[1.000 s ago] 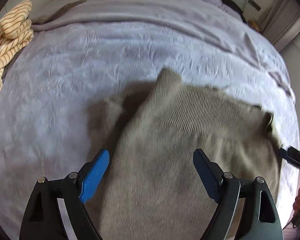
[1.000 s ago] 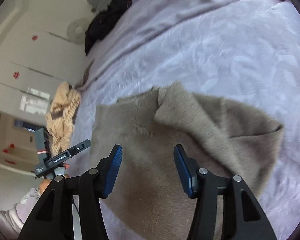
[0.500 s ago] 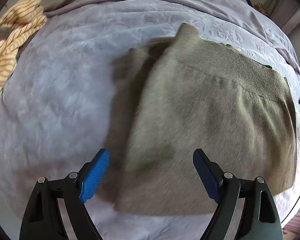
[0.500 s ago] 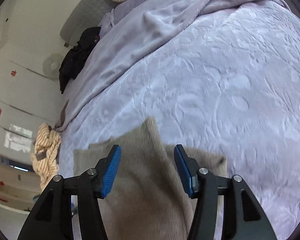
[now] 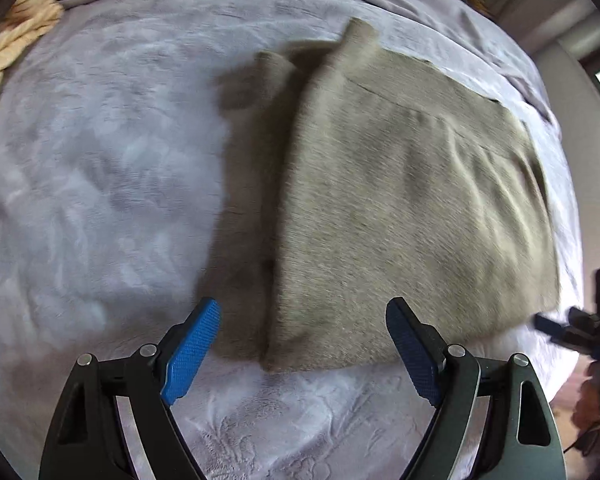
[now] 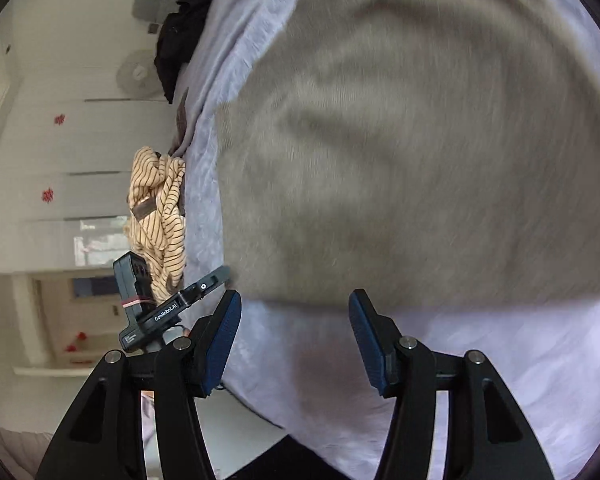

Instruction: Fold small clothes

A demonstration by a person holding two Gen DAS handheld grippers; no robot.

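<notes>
A grey-brown knitted garment (image 5: 400, 200) lies folded flat on the lilac bedspread (image 5: 100, 180), with a lower layer showing along its left edge. My left gripper (image 5: 302, 328) hovers open over the garment's near edge, nothing between its blue pads. In the right wrist view the same garment (image 6: 420, 140) fills the upper picture, and my right gripper (image 6: 296, 320) stands open just off its near edge, over bare bedspread (image 6: 500, 360). The left gripper's body (image 6: 172, 308) shows at the left there. The right gripper's tip (image 5: 572, 330) shows at the far right of the left wrist view.
A yellow striped garment (image 6: 160, 208) lies heaped at the bed's far side; it (image 5: 16, 40) is at the upper left in the left wrist view. Dark clothes (image 6: 184, 28) sit further along the bed. White cupboards (image 6: 60, 160) stand beyond. The bed's edge (image 6: 260, 420) runs below my right gripper.
Both grippers have drawn back toward the garment's near edge. The right gripper's view swung round and rolled, and the garment now lies flatter than a second ago.
</notes>
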